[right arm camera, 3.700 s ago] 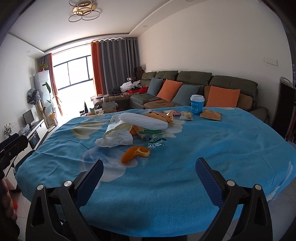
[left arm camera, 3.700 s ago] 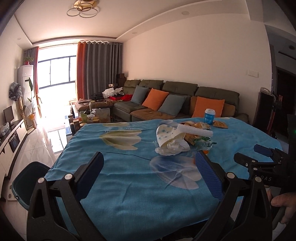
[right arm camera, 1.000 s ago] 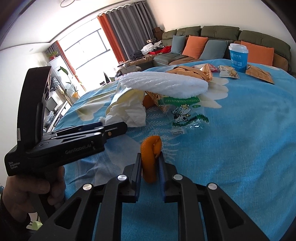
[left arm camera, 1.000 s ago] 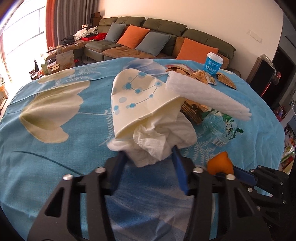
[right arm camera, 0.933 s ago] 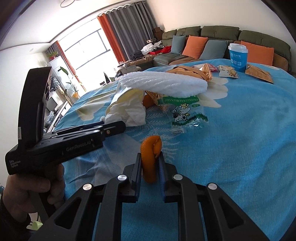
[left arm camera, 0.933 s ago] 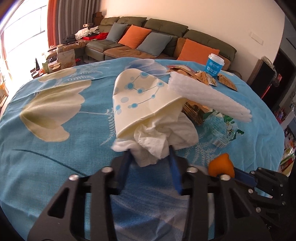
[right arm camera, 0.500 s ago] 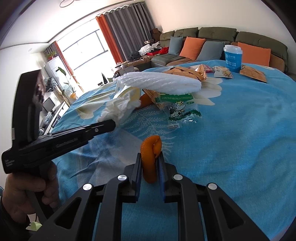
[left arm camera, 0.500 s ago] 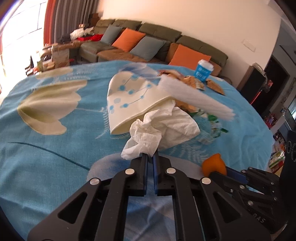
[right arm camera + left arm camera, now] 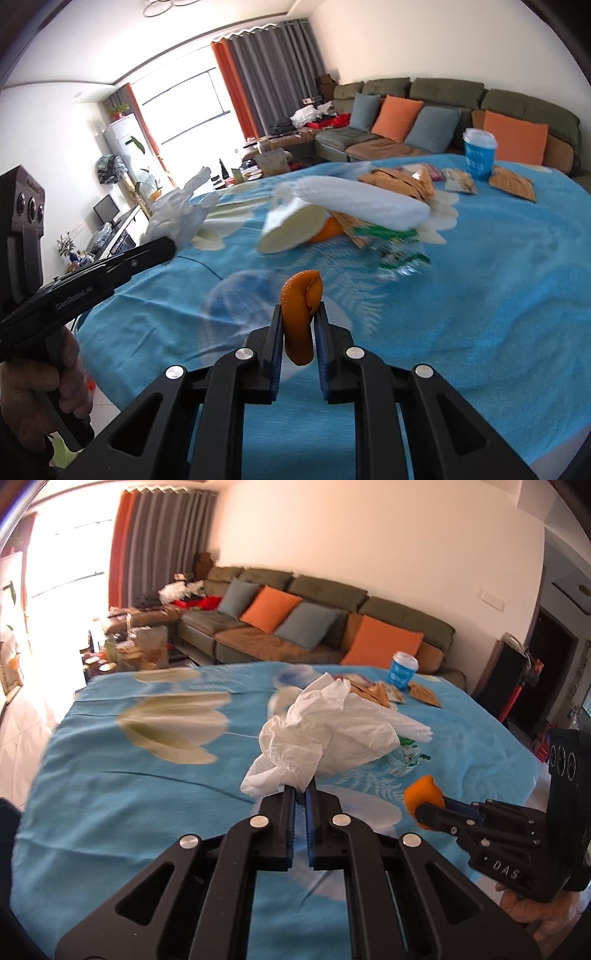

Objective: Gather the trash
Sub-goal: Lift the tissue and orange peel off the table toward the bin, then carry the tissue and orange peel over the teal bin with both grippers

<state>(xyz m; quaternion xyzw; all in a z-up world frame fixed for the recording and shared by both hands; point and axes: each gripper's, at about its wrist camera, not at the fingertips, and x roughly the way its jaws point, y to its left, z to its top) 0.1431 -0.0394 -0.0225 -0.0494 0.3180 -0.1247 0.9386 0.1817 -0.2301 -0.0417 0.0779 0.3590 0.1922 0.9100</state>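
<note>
Pinching tissue (image 9: 321, 734) and peel (image 9: 301, 314), both tongs.

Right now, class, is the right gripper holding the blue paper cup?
No: the right gripper is shut on an orange peel, while the blue cup stands at the far side of the table.
</note>
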